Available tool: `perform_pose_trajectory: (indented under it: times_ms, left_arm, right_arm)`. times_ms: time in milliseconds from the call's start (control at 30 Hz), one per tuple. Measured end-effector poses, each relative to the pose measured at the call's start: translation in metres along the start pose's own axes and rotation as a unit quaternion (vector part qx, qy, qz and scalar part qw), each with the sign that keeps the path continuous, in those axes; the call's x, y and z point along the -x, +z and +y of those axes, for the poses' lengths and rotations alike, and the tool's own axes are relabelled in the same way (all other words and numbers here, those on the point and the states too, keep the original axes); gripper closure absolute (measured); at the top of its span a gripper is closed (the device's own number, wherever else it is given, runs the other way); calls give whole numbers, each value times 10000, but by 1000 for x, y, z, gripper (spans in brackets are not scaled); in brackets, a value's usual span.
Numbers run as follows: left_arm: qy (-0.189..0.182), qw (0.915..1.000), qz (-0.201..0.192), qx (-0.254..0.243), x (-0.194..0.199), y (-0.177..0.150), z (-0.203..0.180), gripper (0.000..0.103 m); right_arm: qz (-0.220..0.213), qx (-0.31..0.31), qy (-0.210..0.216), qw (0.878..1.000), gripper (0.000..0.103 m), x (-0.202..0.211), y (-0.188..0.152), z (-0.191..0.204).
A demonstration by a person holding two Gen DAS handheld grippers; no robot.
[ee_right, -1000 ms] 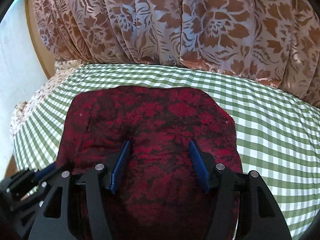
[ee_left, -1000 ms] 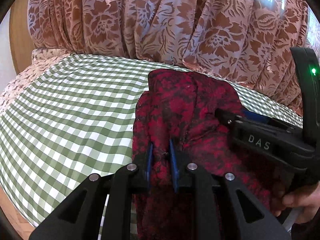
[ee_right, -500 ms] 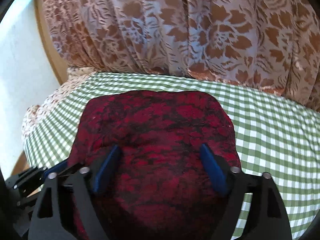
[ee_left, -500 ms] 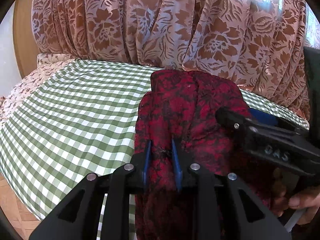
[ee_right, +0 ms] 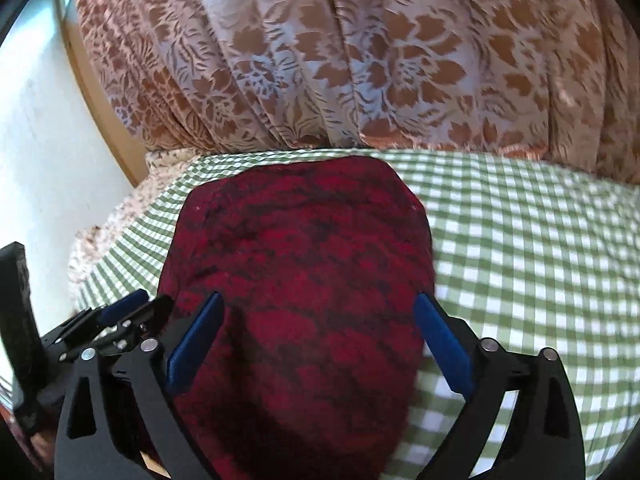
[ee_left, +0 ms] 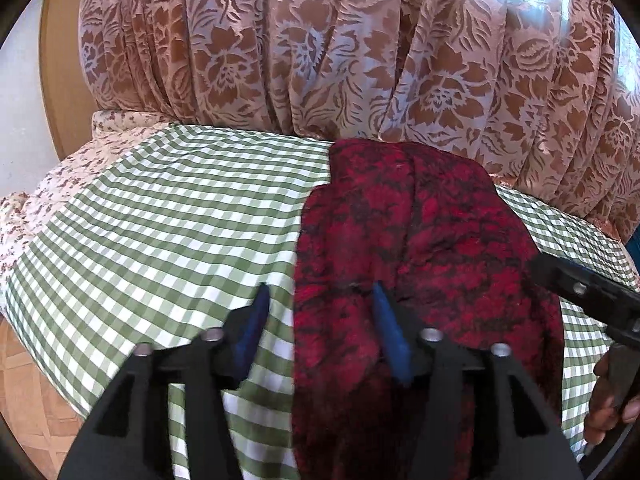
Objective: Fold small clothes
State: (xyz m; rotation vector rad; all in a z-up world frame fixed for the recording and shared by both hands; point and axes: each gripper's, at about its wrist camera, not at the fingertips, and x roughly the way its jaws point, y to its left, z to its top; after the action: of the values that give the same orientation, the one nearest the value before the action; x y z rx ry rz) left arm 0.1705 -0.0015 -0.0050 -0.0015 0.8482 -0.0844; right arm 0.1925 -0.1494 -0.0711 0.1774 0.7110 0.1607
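Observation:
A red garment with a black pattern (ee_left: 404,256) lies folded on the green checked cloth (ee_left: 160,232). My left gripper (ee_left: 320,312) is open over the garment's left edge, holding nothing. The right gripper's black body (ee_left: 592,292) shows at the right of the left wrist view. In the right wrist view the garment (ee_right: 304,264) lies flat in front of my right gripper (ee_right: 316,320), which is open wide above it and empty. The left gripper (ee_right: 120,312) shows at the lower left of that view.
A brown and pink floral curtain (ee_left: 340,52) hangs close behind the table. A floral sheet (ee_left: 80,160) sticks out under the checked cloth at the left. Wooden floor (ee_left: 24,392) shows at the lower left, past the table edge. A hand (ee_left: 612,400) holds the right gripper.
My left gripper has opened and let go of the garment's edge, and drawn back a little. My right gripper has opened wider and lifted off the garment.

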Motion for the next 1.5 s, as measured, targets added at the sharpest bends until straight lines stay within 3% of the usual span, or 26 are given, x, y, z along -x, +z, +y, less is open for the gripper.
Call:
perform_pose_trajectory:
  times_ms: [67,167,400,467,533,567,700,800,967,1067,1267,1367,1500]
  left_arm:
    - [-247,9996,89,41,0,0,7,35]
    - [-858,9952,373,303,-4,-3,21,9]
    - [-1925,9751,815,742,-24,-18,38,3]
    - [-2116,9692,875,909,-33,-20,42,5]
    - [-2544,9546,1065,1128,-46,-25,45,20]
    - [-2820,9432,1188,1295,-55,-28,47,23]
    - [-3315,9221,1162,1621,-66,-39,54,36]
    - [-3574,9129,995,1702,-61,-41,58,45]
    - [-3781,9094,692,1589,-45,-24,57,46]
    - [-3857,9097,405,1484,-35,2,61,46]
    - [-3611,9250,-29,1178,-36,64,69,46]
    - [-3371,9333,4,1235,-57,85,74,46]
    - [-3002,9428,507,1356,-108,82,71,45]
  right_arm:
    - [114,-269,302,9991,4,1,-7,-16]
    - [367,-662,671,9949,4,-5,-17,-36]
    - [798,-1429,1631,9729,3,-37,-37,-65]
    - [856,-1501,1870,9670,3,-44,-39,-69]
    - [939,-1661,2183,9571,3,-53,-43,-75]
    - [973,-1760,2353,9509,3,-58,-46,-77]
    - [949,-1703,2504,9483,3,-66,-44,-72]
    - [1054,-1650,2617,9451,5,-72,-36,-64]
    - [967,-1318,2853,9444,15,-64,-6,-51]
    - [867,-1180,3051,9410,16,-61,16,-45]
    - [665,-861,3340,9363,16,-71,74,-33]
    - [832,-887,3344,9346,16,-103,101,-34]
    - [1146,-1030,3085,9387,16,-146,110,-47]
